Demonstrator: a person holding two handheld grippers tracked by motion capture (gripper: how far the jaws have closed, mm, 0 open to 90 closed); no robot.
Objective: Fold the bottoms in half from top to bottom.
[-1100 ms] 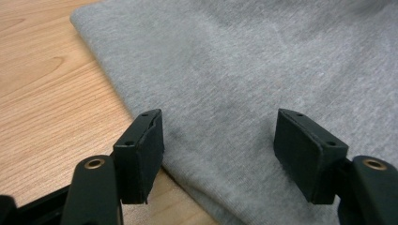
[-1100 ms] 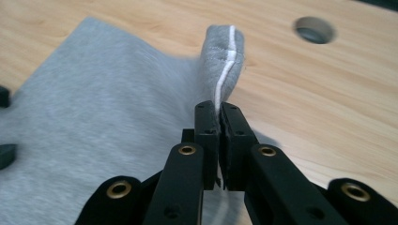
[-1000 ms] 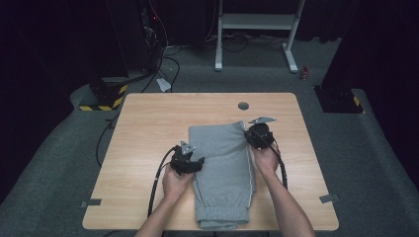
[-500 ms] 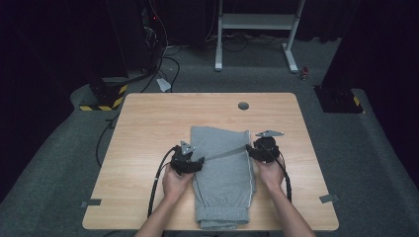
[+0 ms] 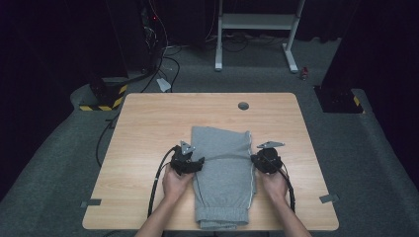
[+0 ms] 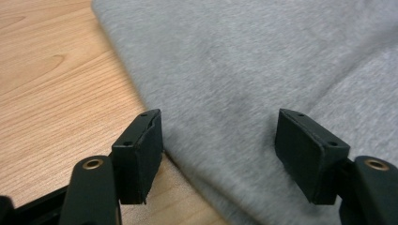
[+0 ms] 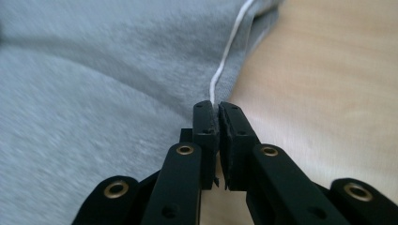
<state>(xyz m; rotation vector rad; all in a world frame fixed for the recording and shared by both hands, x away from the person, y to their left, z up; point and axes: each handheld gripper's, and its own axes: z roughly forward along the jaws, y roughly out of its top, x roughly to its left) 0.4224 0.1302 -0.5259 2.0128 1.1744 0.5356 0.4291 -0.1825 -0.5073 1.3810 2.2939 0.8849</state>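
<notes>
Grey sweatpants (image 5: 225, 170) lie folded lengthwise on the wooden table (image 5: 148, 128), cuffs toward the near edge. My left gripper (image 5: 199, 164) stands open at the garment's left edge; in the left gripper view its jaws (image 6: 218, 136) straddle the grey fabric (image 6: 244, 61) just above it, one jaw over bare wood. My right gripper (image 5: 254, 159) is at the right edge. In the right gripper view it (image 7: 218, 110) is shut on the hem of the fabric (image 7: 117, 70), where a white stripe (image 7: 230, 51) runs into the tips. A crease crosses the cloth between the two grippers.
A round cable hole (image 5: 243, 105) sits near the table's far edge. Bare wood surrounds the garment. Tape marks (image 5: 328, 198) lie off the near corners. On the floor behind are a white stand (image 5: 257, 24) and a black-and-yellow striped block (image 5: 101, 104).
My right gripper has moved from the garment's far right corner toward me along the right edge. The left gripper has barely shifted.
</notes>
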